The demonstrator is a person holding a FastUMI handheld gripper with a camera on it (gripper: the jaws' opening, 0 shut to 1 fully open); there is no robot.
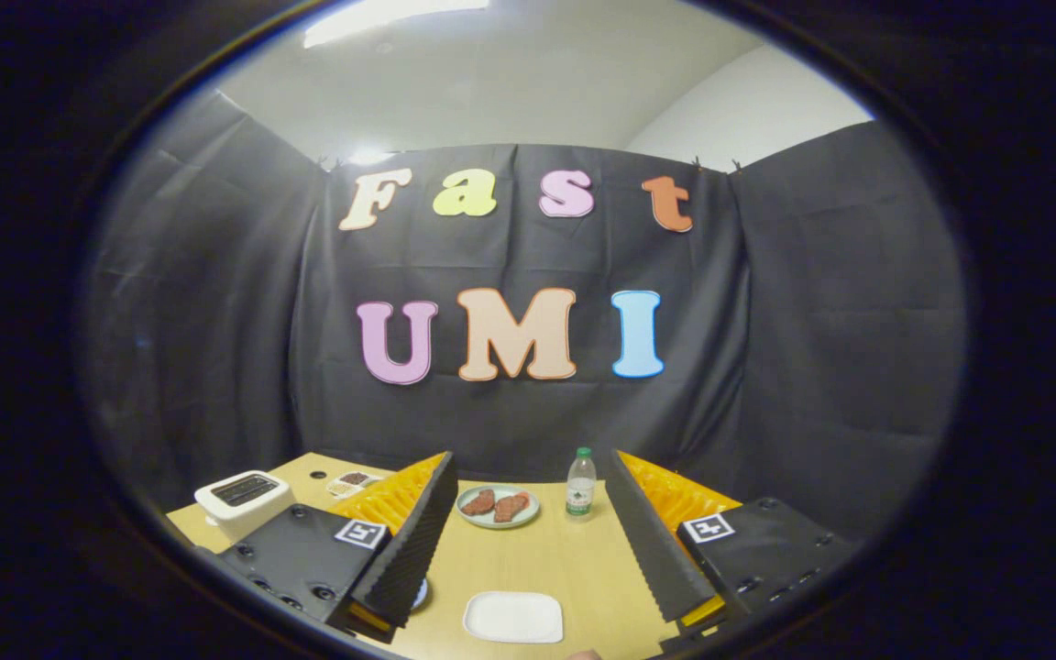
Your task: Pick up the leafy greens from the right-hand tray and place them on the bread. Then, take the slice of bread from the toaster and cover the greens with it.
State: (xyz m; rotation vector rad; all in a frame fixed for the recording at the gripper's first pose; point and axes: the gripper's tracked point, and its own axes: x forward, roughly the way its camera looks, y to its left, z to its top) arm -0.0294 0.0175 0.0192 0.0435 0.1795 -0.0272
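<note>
My gripper (531, 458) is open, held above a wooden table (574, 559), its black-padded fingers (418, 541) wide apart and holding nothing. A white, flat, square piece (513, 616) lies on the table between the fingers at their near end; I cannot tell whether it is bread or a plate. A white toaster (244, 500) stands to the left, outside the left finger, with a dark slot on top. What the slot holds cannot be made out. The right finger (652, 541) hides the table's right side.
A round plate (498, 505) with two brown meat slices sits ahead between the fingertips. A small water bottle (580, 483) stands to its right. A small tray (354, 479) with dark food lies behind the toaster. A blue-rimmed item (421, 596) peeks from under the left finger.
</note>
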